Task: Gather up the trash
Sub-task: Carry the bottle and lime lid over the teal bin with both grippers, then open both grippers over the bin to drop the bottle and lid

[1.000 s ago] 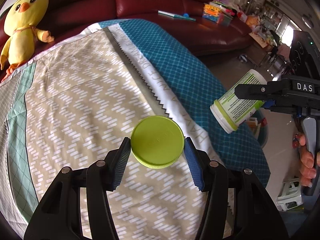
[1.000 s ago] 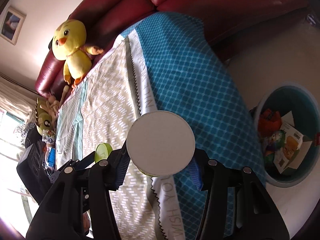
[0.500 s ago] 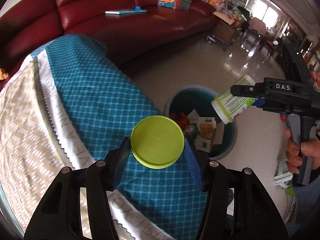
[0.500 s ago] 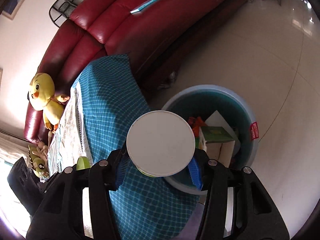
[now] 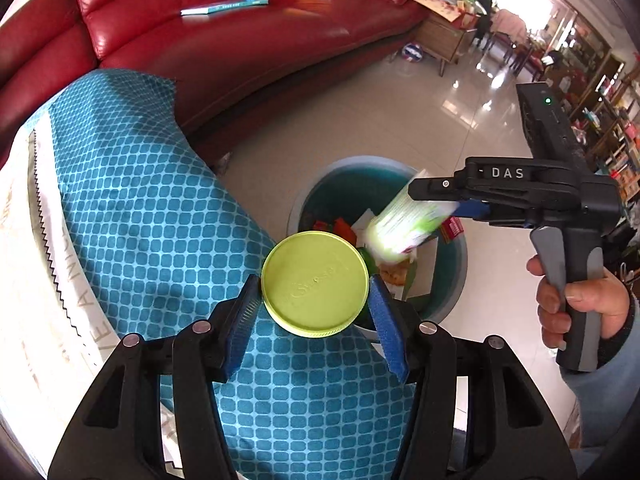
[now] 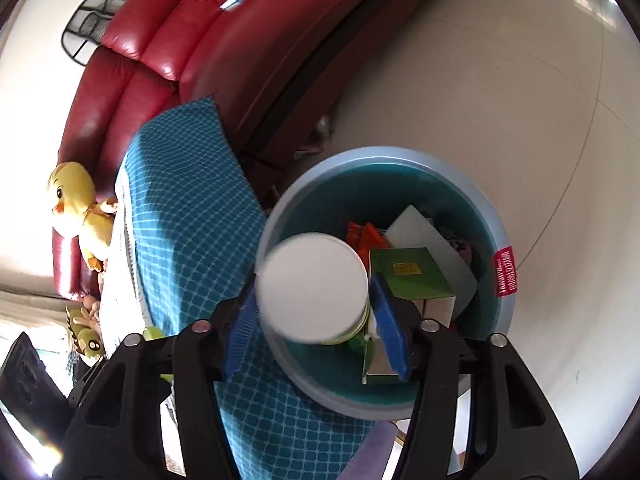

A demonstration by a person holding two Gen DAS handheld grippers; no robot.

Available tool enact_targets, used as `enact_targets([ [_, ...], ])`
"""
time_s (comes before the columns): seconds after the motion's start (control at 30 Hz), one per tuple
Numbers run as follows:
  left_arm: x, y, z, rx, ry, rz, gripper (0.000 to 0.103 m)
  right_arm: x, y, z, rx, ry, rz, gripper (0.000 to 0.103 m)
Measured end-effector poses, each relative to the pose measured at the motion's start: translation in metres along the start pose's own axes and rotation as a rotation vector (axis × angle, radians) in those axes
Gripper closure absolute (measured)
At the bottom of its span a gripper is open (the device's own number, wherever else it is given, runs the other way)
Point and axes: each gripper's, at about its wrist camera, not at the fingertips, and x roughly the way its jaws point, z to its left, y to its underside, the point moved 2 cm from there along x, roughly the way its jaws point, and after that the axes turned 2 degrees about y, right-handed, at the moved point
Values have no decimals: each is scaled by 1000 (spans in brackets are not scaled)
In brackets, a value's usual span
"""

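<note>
Plastic, cloth and shiny leather under my grippers.

My lime lid looks like smooth matt plastic; the white jar has a matt base and paper-like label. The teal bin is smooth plastic, the sofa glossy red leather, the tablecloth woven cloth, the floor polished tile.

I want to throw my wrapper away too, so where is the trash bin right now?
The round teal bin sits on the pale floor by the blue cloth, in front of the red sofa. In the right wrist view it fills the middle.
</note>
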Motion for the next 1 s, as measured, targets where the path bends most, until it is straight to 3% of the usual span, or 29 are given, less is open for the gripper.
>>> enact_targets([
  [0.43,26,-13,-37,33,5,25,47,-22,6,-13,-18,41,-26,26],
  [0.93,75,-34,-67,64,46,46,46,-53,9,-11,-45,105,-73,25],
  [1.0,79,-34,-67,52,40,54,30,-54,9,-10,-51,104,-70,23],
])
